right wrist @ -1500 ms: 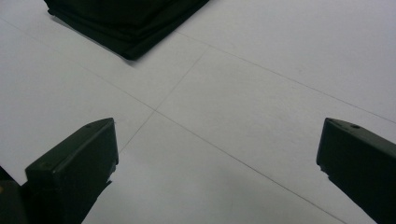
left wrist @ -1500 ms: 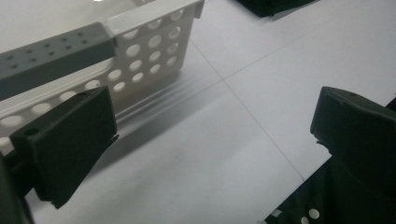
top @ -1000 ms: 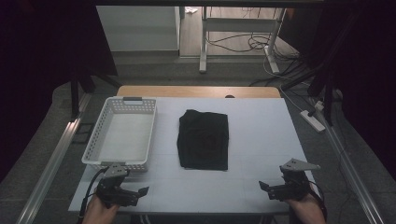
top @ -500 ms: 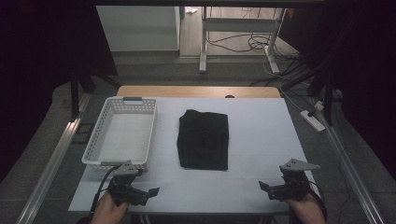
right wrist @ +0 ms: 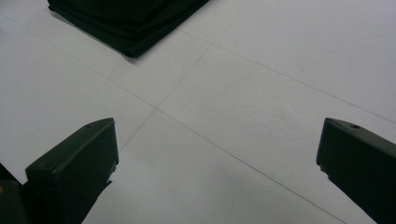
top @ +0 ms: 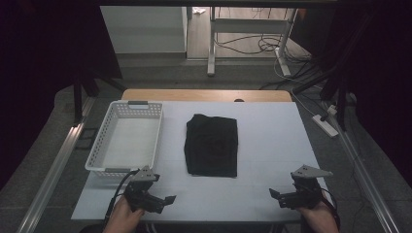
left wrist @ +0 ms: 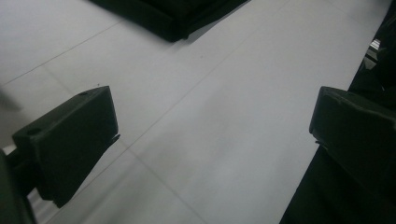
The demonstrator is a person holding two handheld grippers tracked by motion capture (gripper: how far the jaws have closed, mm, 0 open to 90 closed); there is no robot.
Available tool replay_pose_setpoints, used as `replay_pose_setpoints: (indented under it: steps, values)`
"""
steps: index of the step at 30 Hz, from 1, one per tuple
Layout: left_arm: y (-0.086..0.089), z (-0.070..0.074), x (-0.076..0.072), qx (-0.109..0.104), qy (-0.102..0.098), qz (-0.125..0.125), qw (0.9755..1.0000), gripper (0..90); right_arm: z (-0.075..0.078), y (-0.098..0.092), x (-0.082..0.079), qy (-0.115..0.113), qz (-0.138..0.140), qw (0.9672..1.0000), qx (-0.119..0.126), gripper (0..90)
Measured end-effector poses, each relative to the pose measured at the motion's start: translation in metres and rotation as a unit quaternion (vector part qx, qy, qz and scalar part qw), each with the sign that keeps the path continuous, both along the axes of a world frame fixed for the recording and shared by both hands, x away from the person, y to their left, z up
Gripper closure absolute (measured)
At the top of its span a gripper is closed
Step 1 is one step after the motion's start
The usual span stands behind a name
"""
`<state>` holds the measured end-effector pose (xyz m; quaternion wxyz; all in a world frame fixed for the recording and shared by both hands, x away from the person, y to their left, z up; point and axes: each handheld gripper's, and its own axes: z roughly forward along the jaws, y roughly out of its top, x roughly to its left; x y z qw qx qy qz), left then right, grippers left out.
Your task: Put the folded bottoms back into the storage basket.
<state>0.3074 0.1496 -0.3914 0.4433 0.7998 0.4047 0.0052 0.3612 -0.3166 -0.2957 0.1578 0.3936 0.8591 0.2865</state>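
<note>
A folded black cloth (top: 212, 145) lies flat in the middle of the white table (top: 272, 136). Its near corner appears in the left gripper view as folded black cloth (left wrist: 173, 16) and in the right gripper view as folded black cloth (right wrist: 126, 21). My left gripper (top: 163, 203) sits near the front left edge, open, jaws wide with bare table between them, aimed to the right. My right gripper (top: 278, 197) rests near the front right edge, open and holding nothing. Both stay short of the cloth.
A white perforated basket (top: 127, 138) stands on the table's left side, with nothing in it. A wooden strip (top: 204, 95) runs along the far edge. A power strip (top: 324, 124) lies off the right side. Table legs and cables show beyond.
My left gripper has shifted rightward along the front edge and turned its jaws toward the right. The right gripper and the cloth have stayed put.
</note>
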Motion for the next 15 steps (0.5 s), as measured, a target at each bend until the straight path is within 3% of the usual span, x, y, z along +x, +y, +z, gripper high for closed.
replay_pose_setpoints:
  steps: [15]
  values:
    - [-0.024, 0.002, 0.013, -0.003, -0.003, -0.027, 0.9996, 0.2, 0.0, 0.0, 0.0, 0.0, 0.001, 1.0, -0.001, 0.0]
